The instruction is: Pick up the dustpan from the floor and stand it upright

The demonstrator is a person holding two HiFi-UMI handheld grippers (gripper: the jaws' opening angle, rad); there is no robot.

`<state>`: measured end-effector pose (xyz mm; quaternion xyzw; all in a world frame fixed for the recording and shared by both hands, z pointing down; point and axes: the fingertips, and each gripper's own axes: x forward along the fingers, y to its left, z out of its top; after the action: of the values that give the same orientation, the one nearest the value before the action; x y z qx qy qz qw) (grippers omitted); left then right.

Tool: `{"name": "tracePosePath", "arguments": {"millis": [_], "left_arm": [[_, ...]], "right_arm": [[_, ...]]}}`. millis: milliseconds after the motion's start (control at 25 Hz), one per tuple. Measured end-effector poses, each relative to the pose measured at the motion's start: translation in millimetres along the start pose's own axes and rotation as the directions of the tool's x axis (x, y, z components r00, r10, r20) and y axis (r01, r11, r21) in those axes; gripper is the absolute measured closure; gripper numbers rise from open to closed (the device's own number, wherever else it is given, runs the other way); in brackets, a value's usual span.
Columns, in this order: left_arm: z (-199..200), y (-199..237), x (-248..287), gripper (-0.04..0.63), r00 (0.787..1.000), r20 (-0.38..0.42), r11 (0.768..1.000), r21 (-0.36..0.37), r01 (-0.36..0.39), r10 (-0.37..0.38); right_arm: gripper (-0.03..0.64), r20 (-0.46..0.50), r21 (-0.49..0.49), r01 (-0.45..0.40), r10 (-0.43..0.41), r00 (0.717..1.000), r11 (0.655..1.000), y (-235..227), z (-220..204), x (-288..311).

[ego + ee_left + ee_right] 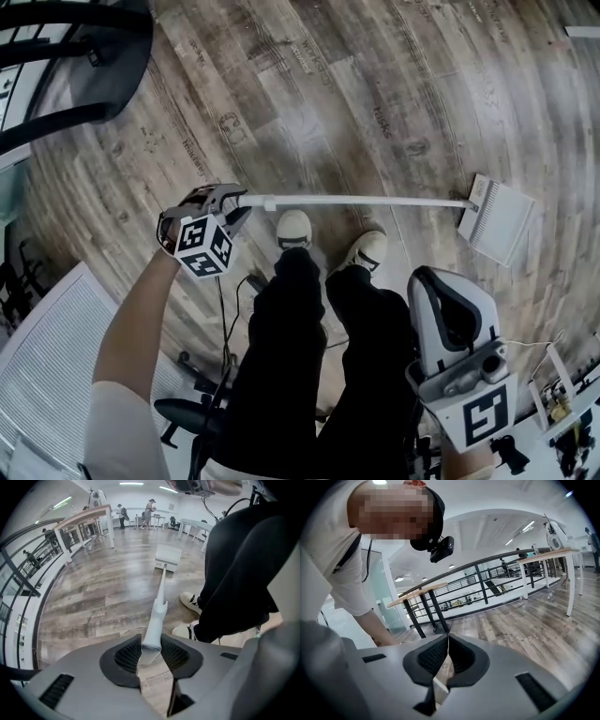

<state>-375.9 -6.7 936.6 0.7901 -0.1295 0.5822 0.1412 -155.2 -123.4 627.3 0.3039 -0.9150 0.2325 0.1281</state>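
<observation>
Left gripper (230,202) (151,656): jaws clamped on the near end of the dustpan handle (356,201) (159,603). The very tip of the handle sits between the dark pads and is partly hidden.

Dustpan (497,221) (168,555): white, with a long thin handle running from the left gripper out to the right in the head view. Its ribbed pan lies low on the wood floor (328,94) at the far end, well apart from the gripper. Whether the pan's edge touches the boards is hard to tell.

Right gripper (450,323) (447,648): jaw tips together with nothing between them, held near the person's right leg and away from the dustpan.

Shoes (293,228) (191,601): two, light-coloured, just near of the handle. Dark trousers partly cover them.

Marker cube (204,247): covers most of the hand holding the left gripper.
</observation>
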Motion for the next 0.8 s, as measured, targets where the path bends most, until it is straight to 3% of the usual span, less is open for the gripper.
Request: {"name": "tracePosePath", "arguments": {"millis": [440, 800], "left_arm": [[127, -9, -113, 0.451, 0.997, 0.076, 0.999, 0.046, -0.008, 0.004], [223, -11, -169, 0.453, 0.994, 0.107, 0.995, 0.101, -0.027, 0.016]], "right_arm": [[0.591, 0.04, 0.046, 0.123, -0.125, 0.991, 0.991, 8, 98, -85], [0.591, 0.104, 0.074, 0.264, -0.271, 0.957, 0.962, -5, 141, -167]]}}
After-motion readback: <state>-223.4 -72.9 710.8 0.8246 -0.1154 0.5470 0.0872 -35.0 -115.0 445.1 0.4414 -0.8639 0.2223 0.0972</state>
